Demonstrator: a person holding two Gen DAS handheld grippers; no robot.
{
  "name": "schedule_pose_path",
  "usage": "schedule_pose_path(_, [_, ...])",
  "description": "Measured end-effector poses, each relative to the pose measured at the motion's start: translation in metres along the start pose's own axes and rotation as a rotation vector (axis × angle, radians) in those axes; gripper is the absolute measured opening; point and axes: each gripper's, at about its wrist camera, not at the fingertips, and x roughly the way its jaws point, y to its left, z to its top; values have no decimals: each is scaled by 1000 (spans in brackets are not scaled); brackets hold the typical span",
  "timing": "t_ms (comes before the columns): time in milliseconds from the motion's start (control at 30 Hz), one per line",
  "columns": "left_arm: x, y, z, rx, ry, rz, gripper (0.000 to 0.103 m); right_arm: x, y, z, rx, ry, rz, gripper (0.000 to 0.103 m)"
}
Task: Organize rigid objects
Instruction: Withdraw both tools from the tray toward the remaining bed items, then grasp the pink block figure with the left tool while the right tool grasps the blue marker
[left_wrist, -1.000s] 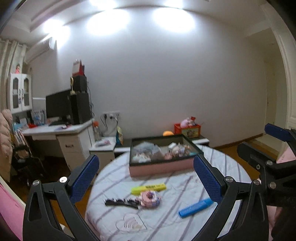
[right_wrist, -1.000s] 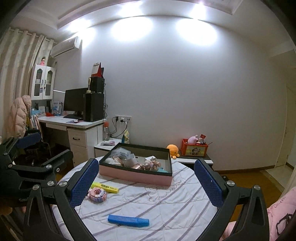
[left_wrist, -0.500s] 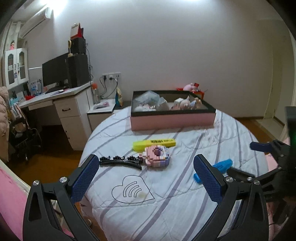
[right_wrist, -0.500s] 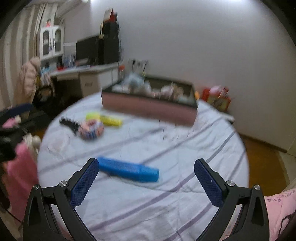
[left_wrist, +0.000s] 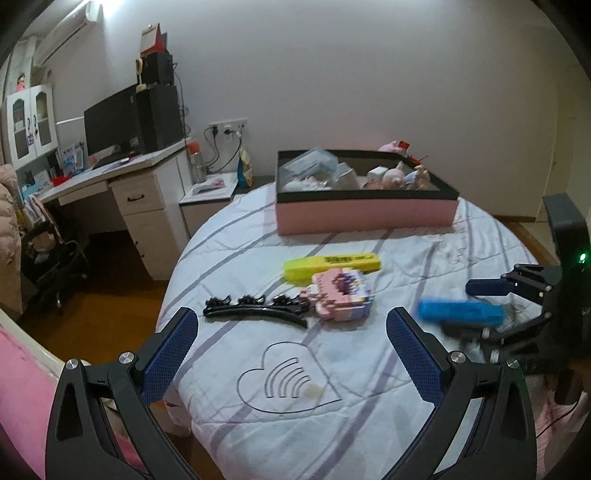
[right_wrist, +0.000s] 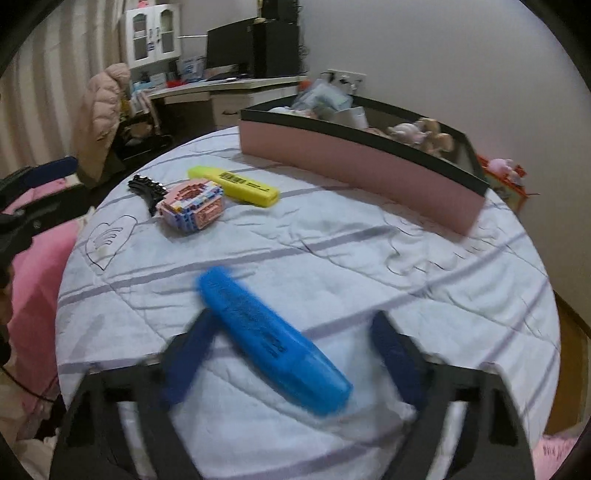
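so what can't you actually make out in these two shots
- Right gripper, right wrist view: motion blur smears the fingers, so contact with the blue highlighter is unclear.
- Pink box contents, both views: the near wall hides the lower parts; items are too small to name.
- Yellow highlighter label: too small to read.
- Black hair clip, right wrist view: the pink block toy hides part of it.

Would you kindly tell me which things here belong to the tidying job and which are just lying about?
Job: blue marker, yellow marker, block toy, hair clip, pink box, right tongs.

Lying about: desk, monitor, jacket, orange box.
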Motion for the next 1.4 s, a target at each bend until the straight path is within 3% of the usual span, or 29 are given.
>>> schedule_pose_path(67, [5,4,-1,-4,12,10,103,4,-1,4,-3,10,-4,43])
schedule_pose_path(167, [13,6,-2,-14,37,22,103,4,-6,5,45,10,-25,26])
schedule_pose_path(267, [22,0,0,-8,51,19,103,1,-17,2,163,8,-119,26])
schedule_pose_path(367, [34,-14,3,5,76,8,103,-1,-22,-3,230,-4,-160,26])
schedule_pose_path(800, [78,-42,23,10,150,57,102,-1,-28,-5,262,-17,-134,26])
schedule_pose_path(867, [85,-45,24,20,163,61,99,-1,-28,-5,263,-19,-133,26])
schedule_pose_path(1033, [97,-56,23,70,206,43,69,-1,-31,-6,272,-23,-118,26])
schedule_pose_path(1400, [64,-75,11,109,191,-75,69,-7,-30,-10,285,-21,-122,27])
